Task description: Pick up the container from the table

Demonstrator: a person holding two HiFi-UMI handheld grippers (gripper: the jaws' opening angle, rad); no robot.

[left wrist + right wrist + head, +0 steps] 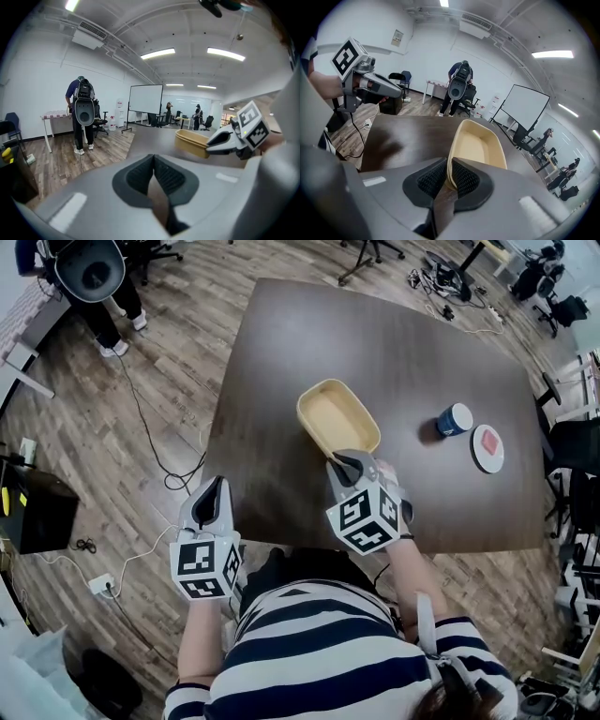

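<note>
The container (337, 415) is a shallow tan oval tray, empty, over the dark table (403, 343). My right gripper (345, 463) is shut on the rim of its near end; in the right gripper view the pads (465, 177) pinch that rim (449, 174) and the tray (480, 143) stretches away from the jaws. In the left gripper view the tray (192, 140) appears a little above the tabletop, held by the right gripper (220, 140). My left gripper (214, 488) hangs off the table's left edge, shut with nothing in it (153, 161).
A blue cup (455, 419) and a white plate (487, 448) with a pink item stand on the table's right side. Cables (169, 474) trail across the wood floor at the left by a black box (33, 512). A person (94, 277) stands at the far left.
</note>
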